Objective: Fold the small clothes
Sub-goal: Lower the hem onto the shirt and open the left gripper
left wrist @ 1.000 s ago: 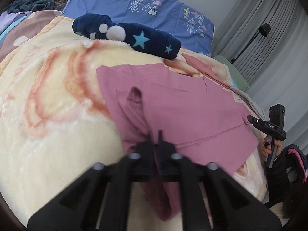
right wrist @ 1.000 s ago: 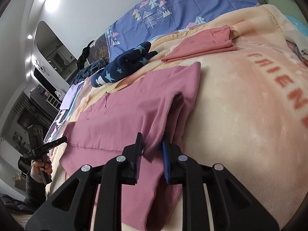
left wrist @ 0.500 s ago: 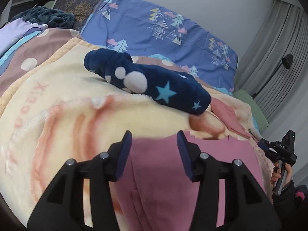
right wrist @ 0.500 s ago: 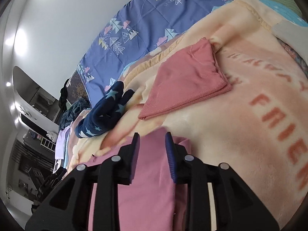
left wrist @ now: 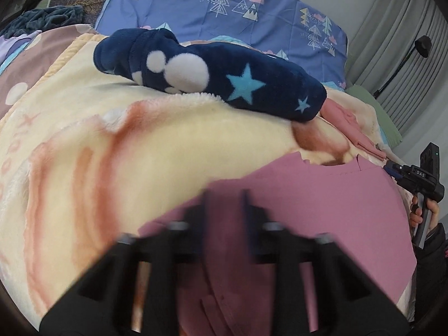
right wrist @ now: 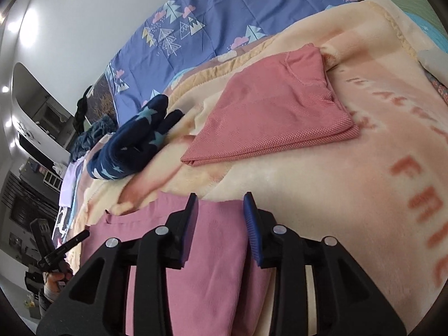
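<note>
Bed, cream blanket (left wrist: 168, 145). Mauve shirt (left wrist: 322, 210) flat at blanket's near edge, long axis along that edge, neckline toward pillows. Step: fold laid over, release. Left gripper (left wrist: 224, 218) blurred, jaws look apart, no pinch. Right gripper (right wrist: 221, 218) jaws apart, just been closing; cloth shows in gap, unpinched. Next, likely: regrip one end, fold across. Folded coral top (right wrist: 274, 106) farther up blanket.

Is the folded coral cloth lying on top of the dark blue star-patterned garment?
No, the coral cloth lies flat on the blanket, beside the blue garment and not on it.
</note>
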Demonstrator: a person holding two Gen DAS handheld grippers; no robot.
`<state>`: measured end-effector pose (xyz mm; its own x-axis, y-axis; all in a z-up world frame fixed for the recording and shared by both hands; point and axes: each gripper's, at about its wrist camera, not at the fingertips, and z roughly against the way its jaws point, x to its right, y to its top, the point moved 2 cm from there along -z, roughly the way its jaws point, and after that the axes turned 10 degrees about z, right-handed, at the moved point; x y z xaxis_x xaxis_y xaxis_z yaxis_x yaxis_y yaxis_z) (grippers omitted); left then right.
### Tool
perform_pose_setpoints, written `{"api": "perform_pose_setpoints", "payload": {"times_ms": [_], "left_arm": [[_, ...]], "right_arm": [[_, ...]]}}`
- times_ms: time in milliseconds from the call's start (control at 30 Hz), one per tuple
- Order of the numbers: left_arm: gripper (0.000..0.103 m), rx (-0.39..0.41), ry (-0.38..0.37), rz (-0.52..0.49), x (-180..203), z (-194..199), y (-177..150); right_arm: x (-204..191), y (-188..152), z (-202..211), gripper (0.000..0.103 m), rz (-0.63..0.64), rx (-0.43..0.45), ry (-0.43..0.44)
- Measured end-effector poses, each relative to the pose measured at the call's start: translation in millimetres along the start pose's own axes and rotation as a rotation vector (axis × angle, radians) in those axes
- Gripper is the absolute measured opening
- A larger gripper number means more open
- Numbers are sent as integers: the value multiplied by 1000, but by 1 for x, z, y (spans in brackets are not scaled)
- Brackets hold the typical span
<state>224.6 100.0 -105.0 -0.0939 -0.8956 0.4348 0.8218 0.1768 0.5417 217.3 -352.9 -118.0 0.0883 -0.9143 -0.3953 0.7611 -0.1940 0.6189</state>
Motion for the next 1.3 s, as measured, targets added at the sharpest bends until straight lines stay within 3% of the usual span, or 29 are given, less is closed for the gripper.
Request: {"api": "perform_pose_setpoints", "payload": {"times_ms": [67, 233, 300, 367, 433, 500, 600, 667, 733, 833, 900, 967, 1100, 1167, 1300], "left_arm": [[3, 27, -15, -11, 1, 5, 1], [3, 156, -76, -47, 15, 46, 9], [3, 188, -29, -85, 19, 51, 14], [3, 146, 1, -87, 16, 40, 18], [6, 80, 87, -95, 8, 17, 14], [11, 38, 189, -104, 0, 3, 3], [28, 64, 227, -127, 10, 12, -12], [37, 102, 206, -189, 39, 29, -24], [43, 95, 100, -287, 90, 43, -47], [59, 7, -105, -497, 185, 51, -107], [64, -55, -219, -639, 243, 51, -156], [67, -95, -265, -733, 281, 45, -192], [67, -138, -217, -937, 337, 20, -258], [68, -156, -178, -986, 347, 9, -274], [69, -110, -62, -1049, 356, -5, -284]], "right_arm": [[-6, 0, -2, 0, 38, -1, 20], [-20, 9, 33, 0, 68, 146, 78], [-19, 17, 37, 0, 58, 165, 92], [-15, 21, 29, 0, 53, 150, 63], [-8, 18, 13, 1, 44, 101, 31], [4, 9, -3, 9, 10, 29, -15], [21, -2, 5, 10, -45, 29, 1], [28, -4, 19, 20, -38, 48, 1], [29, -5, 28, 25, -16, 50, 7], [28, -13, 33, 31, 4, 37, 72], [26, -19, 30, 41, 7, 26, 106], [27, -24, 26, 41, 7, -2, 141], [30, -32, 25, 44, 14, -47, 202], [30, -33, 25, 49, 12, -54, 244], [28, -33, 24, 51, 24, -65, 268]]}}
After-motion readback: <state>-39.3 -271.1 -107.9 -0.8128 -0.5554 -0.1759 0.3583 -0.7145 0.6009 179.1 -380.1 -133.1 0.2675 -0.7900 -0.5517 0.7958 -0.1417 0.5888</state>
